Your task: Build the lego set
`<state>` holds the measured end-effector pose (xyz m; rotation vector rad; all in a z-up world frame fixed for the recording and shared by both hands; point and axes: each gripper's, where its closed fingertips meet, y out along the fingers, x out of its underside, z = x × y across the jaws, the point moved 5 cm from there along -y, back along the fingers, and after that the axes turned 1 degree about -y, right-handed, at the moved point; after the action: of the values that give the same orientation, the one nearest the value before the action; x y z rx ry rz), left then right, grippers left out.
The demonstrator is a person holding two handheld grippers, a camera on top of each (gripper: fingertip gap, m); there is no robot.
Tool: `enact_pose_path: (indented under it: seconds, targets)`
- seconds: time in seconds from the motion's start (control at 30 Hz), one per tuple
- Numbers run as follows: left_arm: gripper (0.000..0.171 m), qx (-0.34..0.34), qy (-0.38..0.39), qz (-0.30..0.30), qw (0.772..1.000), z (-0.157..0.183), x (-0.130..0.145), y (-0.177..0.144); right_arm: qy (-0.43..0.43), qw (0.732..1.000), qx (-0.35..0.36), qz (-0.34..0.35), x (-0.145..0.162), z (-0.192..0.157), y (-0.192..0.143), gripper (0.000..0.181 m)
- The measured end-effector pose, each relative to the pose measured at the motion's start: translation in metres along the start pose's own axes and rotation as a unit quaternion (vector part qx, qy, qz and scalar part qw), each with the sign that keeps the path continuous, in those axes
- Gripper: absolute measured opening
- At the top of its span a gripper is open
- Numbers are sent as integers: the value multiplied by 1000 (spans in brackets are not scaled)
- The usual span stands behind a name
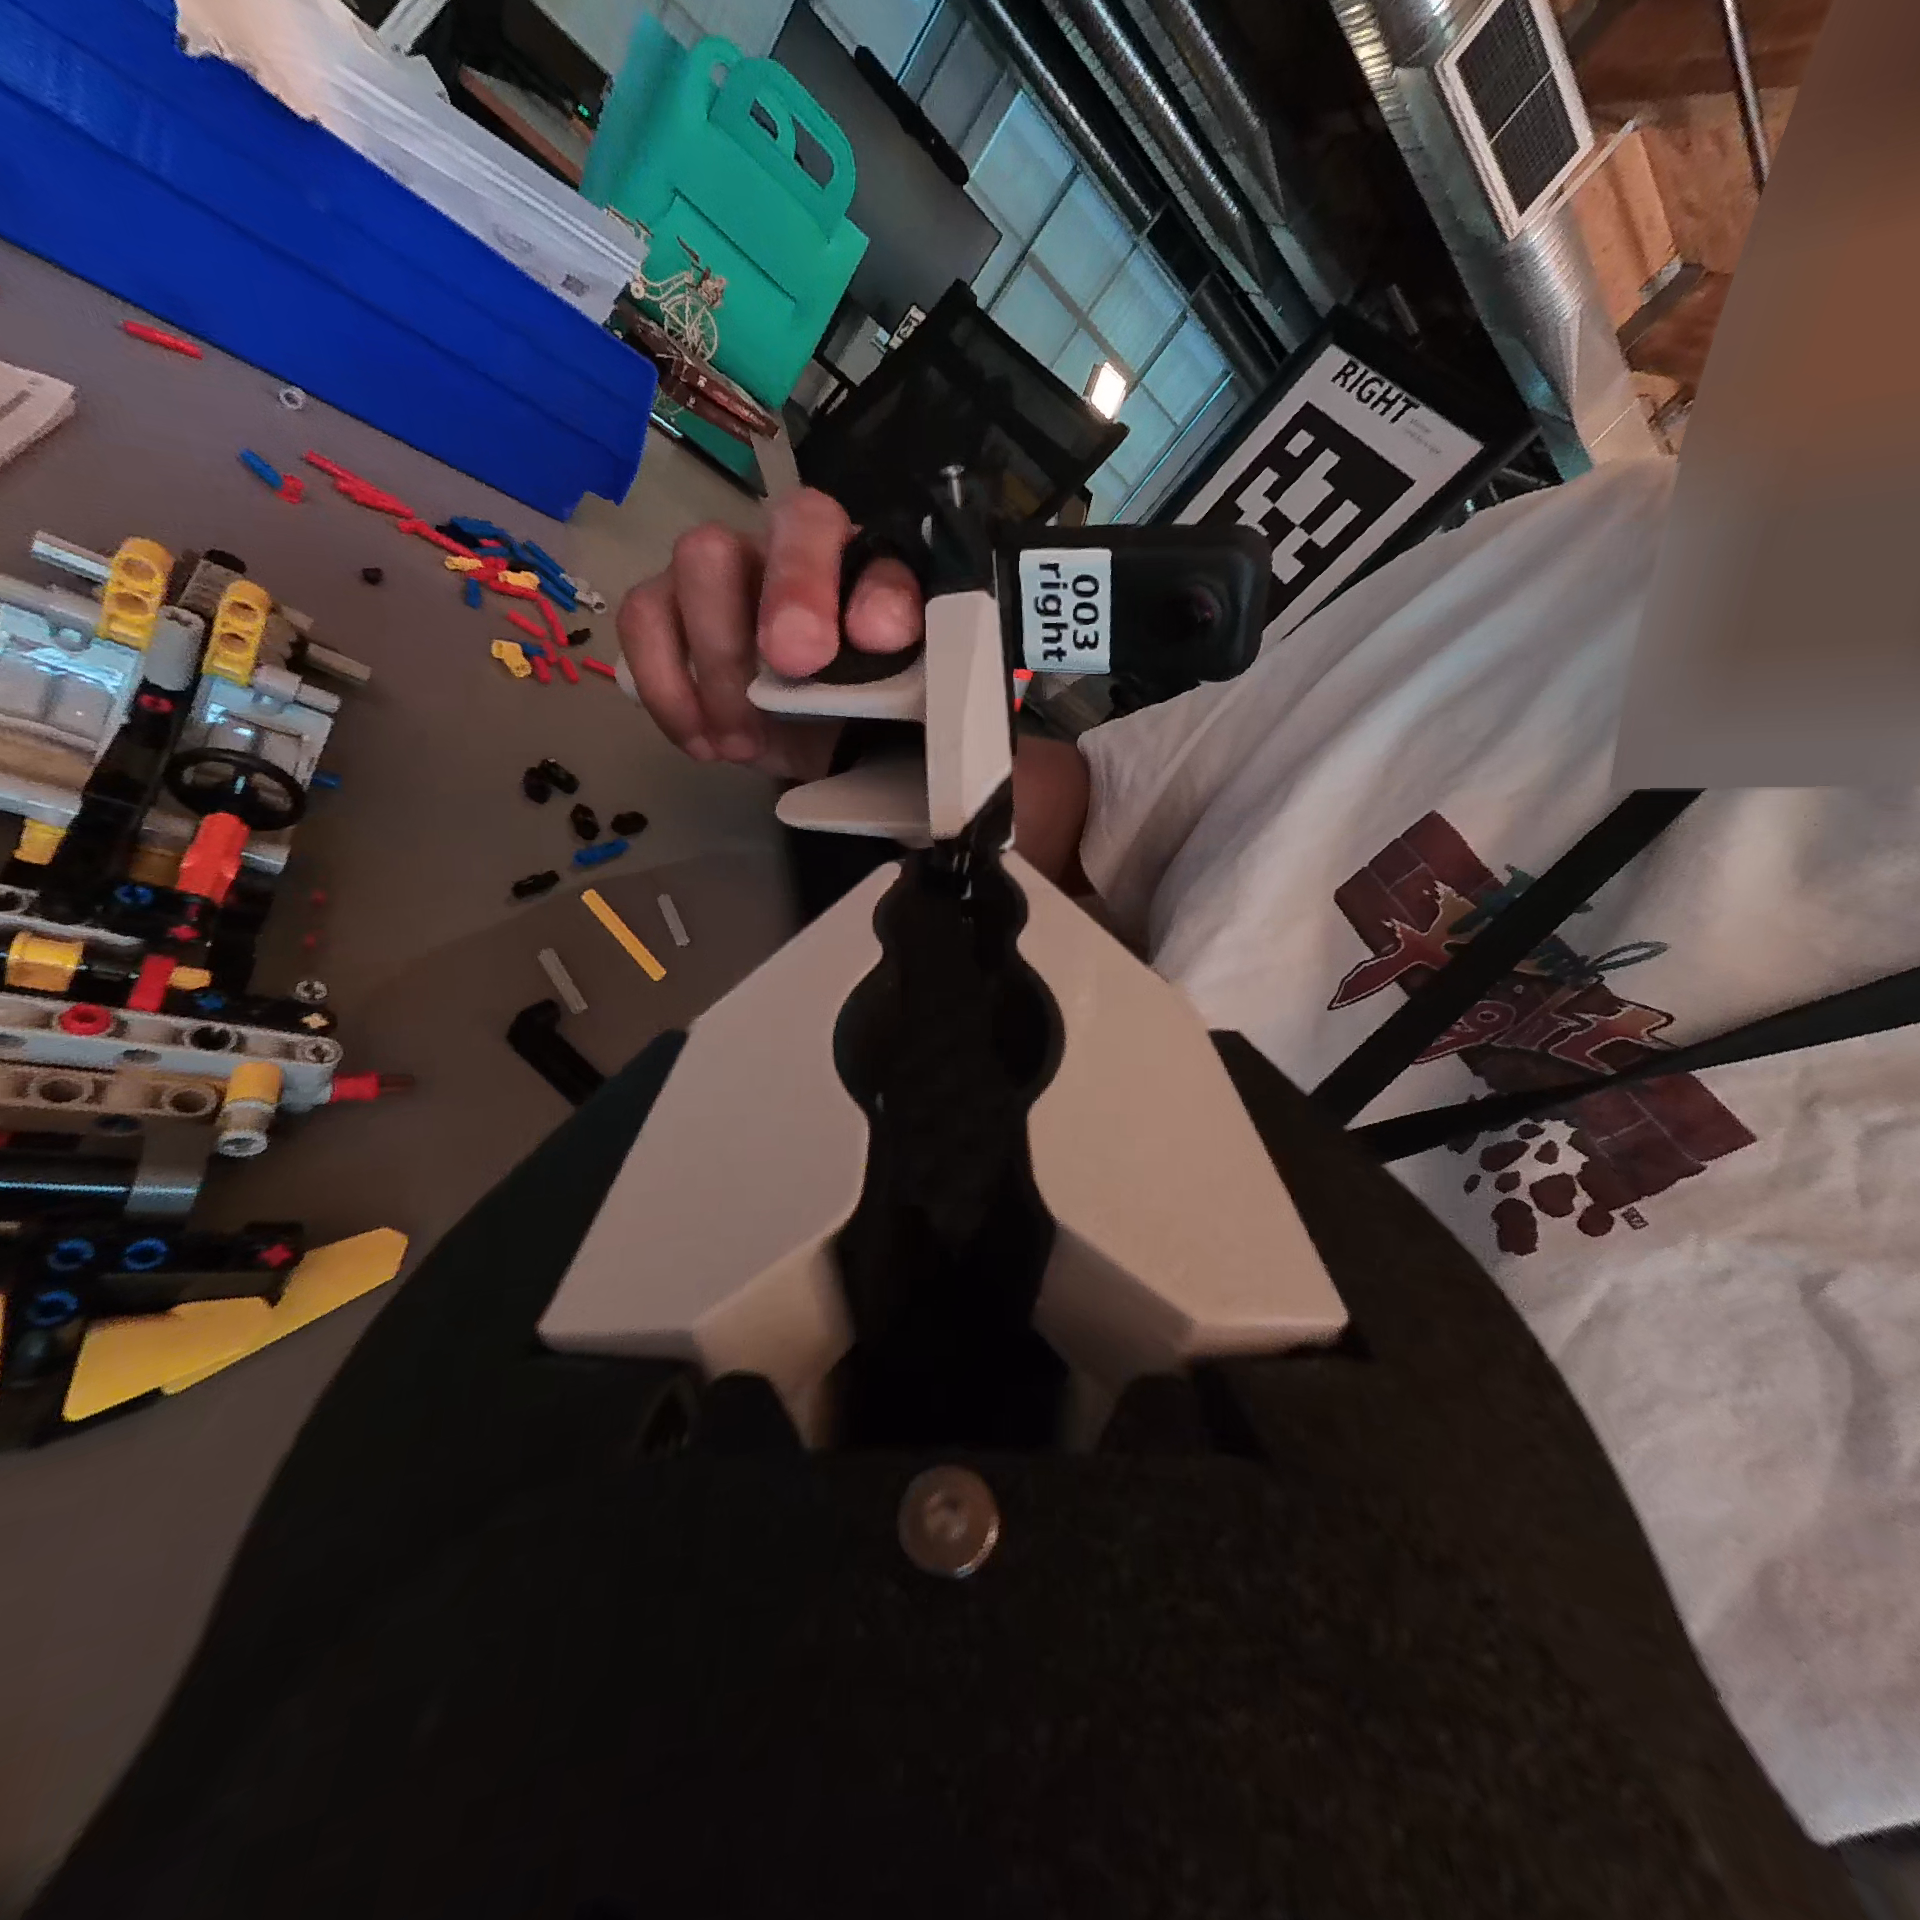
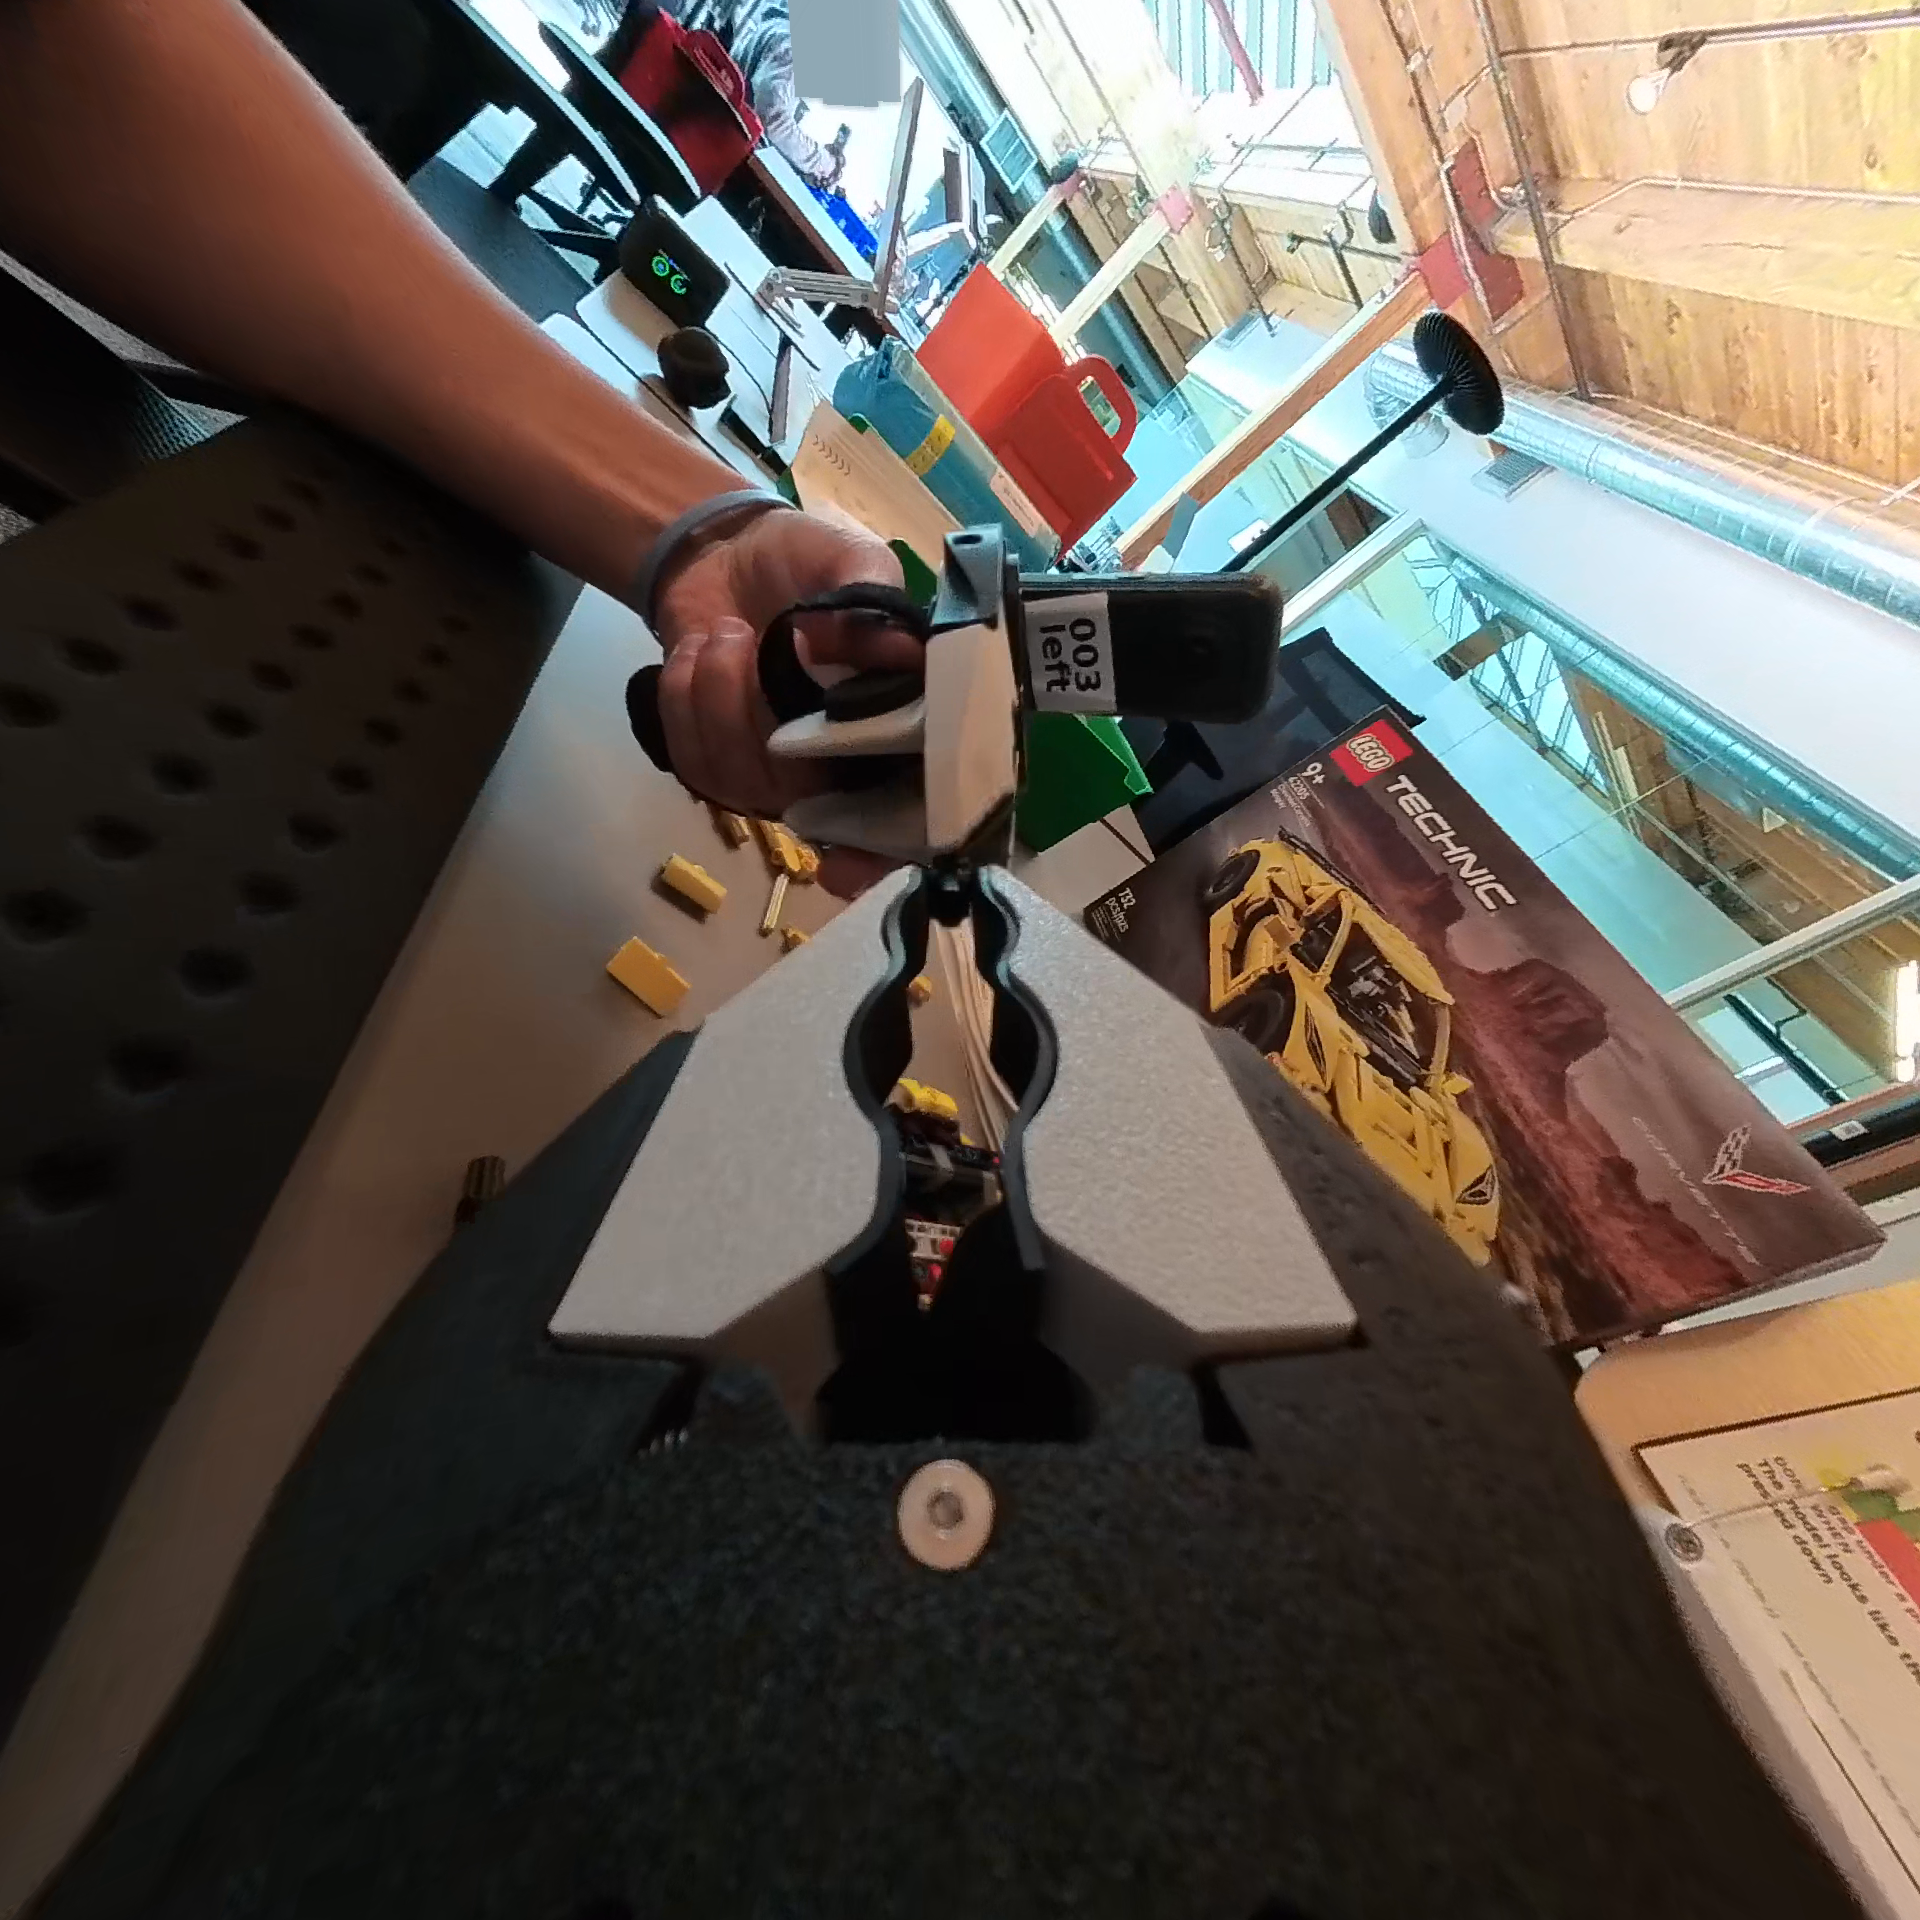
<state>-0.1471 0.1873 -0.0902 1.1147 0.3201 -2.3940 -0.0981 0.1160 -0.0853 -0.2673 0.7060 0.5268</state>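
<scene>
A part-built car (image 1: 156, 935) was seen on the table (image 1: 436, 727), left of the left gripper (image 1: 961, 883); much was assembled, yet loose pins (image 1: 520, 592) beyond the car and yellow bricks (image 2: 665, 935) were left unplaced. Both grippers were met tip to tip, each pinched on a small black piece (image 2: 948, 896). The right gripper (image 2: 948, 899) was closed at its tips only. The car and pins were shown chiefly by the left view; the set box (image 2: 1455, 1039) was shown only by the right view.

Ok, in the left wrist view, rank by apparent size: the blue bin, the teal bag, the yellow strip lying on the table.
1. Blue bin
2. Teal bag; it sits farther back, so its true size against the bin is unsure.
3. Yellow strip
</scene>
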Motion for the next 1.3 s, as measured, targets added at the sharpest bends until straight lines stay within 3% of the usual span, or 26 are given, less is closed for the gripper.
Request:
enact_pose_path:
  seconds: [0.1, 0.23, 0.3, 0.37, 0.43, 0.47, 0.53, 0.57, 0.63, 0.7, 0.77, 0.83, 1.3]
  targets:
    - [4, -14, 1, -2, 1000, -4, 0, -1, 4, 1000, 4, -10, 4, 0, 1, 7]
    - [4, -60, 30, -4, 998, -10, -2, -4, 119, 992, 20, -41, 12, 2, 3, 8]
    - [4, -113, 93, -8, 989, -11, -6, -6, 196, 978, 19, -62, 14, 7, 1, 9]
    - [4, -195, 204, -11, 959, -10, -11, -9, 313, 949, -28, -23, 11, 13, -3, 26]
    - [4, -284, 309, -12, 907, -13, -16, -11, 446, 892, -74, 17, 16, 23, -6, 34]
    - [4, -322, 365, -20, 874, -13, -17, -11, 518, 848, -103, 41, 20, 27, -6, 31]
    - [4, -363, 462, -22, 809, -9, -17, -7, 653, 737, -159, 78, 32, 32, -4, 39]
    - [4, -372, 493, -23, 786, -7, -15, -4, 694, 688, -190, 95, 35, 31, -3, 42]
    - [4, -380, 523, -35, 762, -7, -11, 2, 743, 622, -221, 115, 40, 30, -1, 36]
    - [4, -379, 540, -33, 751, -6, -11, 5, 766, 585, -230, 131, 43, 30, 0, 31]
    - [4, -378, 547, -29, 747, -4, -11, 6, 774, 571, -236, 138, 44, 29, -1, 23]
    - [5, -376, 551, -32, 744, -4, -10, 7, 773, 578, -229, 123, 47, 27, 1, 15]
    - [4, -380, 571, -49, 727, -4, -5, 14, 767, 584, -239, 113, 47, 22, 3, 6]
